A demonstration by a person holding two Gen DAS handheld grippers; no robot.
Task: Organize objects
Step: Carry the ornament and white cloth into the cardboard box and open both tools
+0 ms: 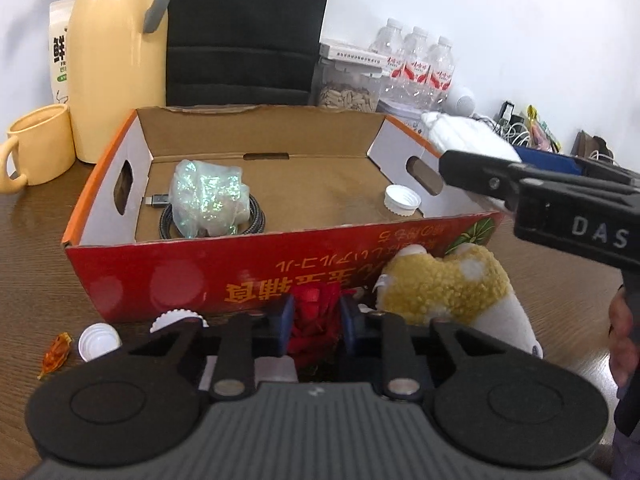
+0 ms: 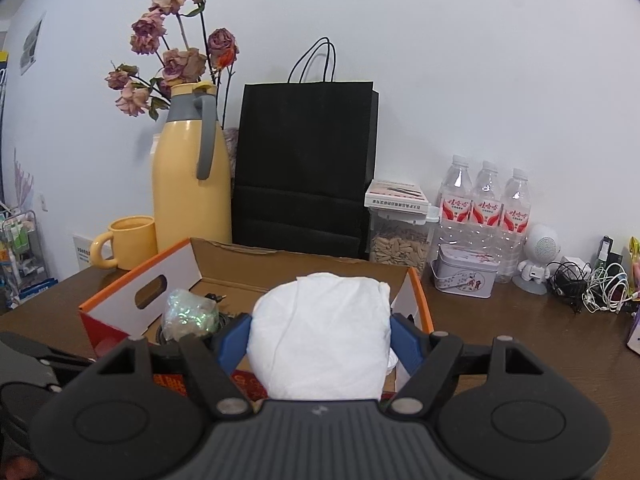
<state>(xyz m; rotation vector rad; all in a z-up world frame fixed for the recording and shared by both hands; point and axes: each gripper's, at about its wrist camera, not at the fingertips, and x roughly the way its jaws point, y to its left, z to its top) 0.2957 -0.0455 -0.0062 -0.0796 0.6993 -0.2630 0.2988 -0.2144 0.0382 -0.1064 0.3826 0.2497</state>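
Filling the box from both sides

We are clamping the left gripper [image 1: 316,320] narrowly on a red rose [image 1: 314,330] near the box [image 1: 248,276], while the right gripper [image 2: 320,338] is carrying a white cloth [image 2: 320,336] above it, ready to drop.

Matt corrugated cardboard box [image 1: 260,264]; fluffy white cloth [image 2: 320,332]; wood-grain table [image 2: 520,344].

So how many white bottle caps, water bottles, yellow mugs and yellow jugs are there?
White bottle caps: 3 (one in the box, two on the table)
Water bottles: 3
Yellow mug: 1
Yellow jug: 1
Total: 8
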